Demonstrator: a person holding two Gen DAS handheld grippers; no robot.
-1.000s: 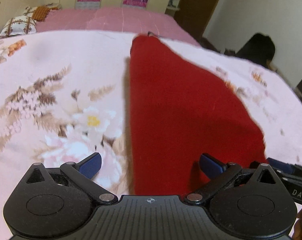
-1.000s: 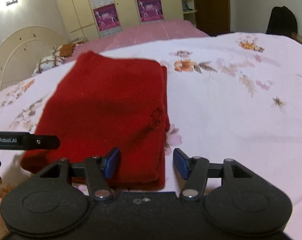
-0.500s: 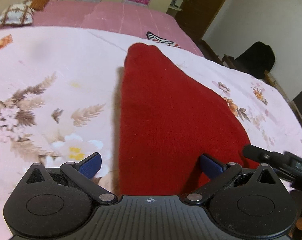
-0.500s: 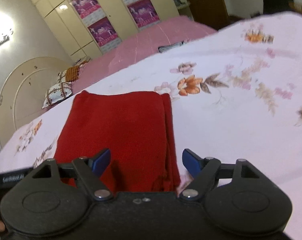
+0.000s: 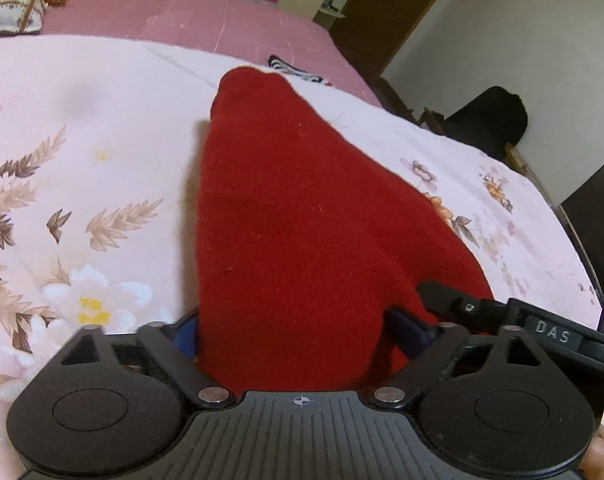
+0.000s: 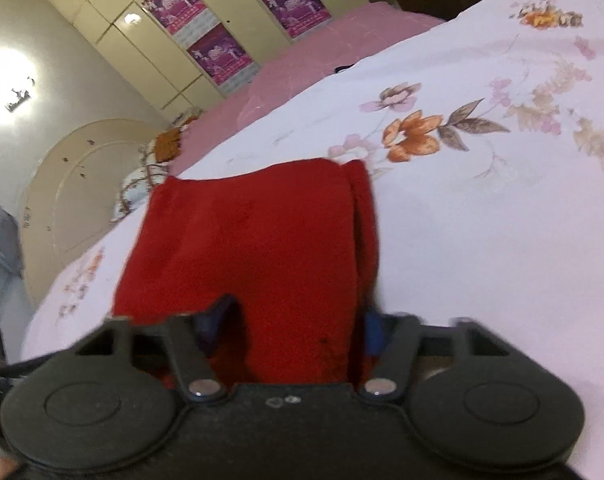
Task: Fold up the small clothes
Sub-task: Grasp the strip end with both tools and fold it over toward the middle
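A folded red knit garment (image 5: 293, 220) lies on the floral bedsheet (image 5: 81, 140) and reaches away from me. My left gripper (image 5: 297, 332) straddles its near left corner. The jaws are closing and the cloth bulges up between the blue pads (image 5: 410, 328), touching both. In the right wrist view the same garment (image 6: 253, 240) shows its doubled right edge. My right gripper (image 6: 293, 324) is closing around the near right corner, with a dark gap still showing beside its left pad (image 6: 217, 320). The right gripper's black finger (image 5: 502, 316) lies close beside the left one.
A pink cover (image 5: 221, 20) spreads over the far half of the bed, with a striped item (image 5: 297, 70) just past the garment. Pillows (image 5: 13, 12) sit at the head. A dark chair (image 5: 490, 120) stands off the bed's right side, and wardrobes (image 6: 221, 40) line the wall.
Both grippers have pushed forward onto the garment's near edge, so cloth now stands between jaws that were wider and over the sheet before. The right view has rolled.
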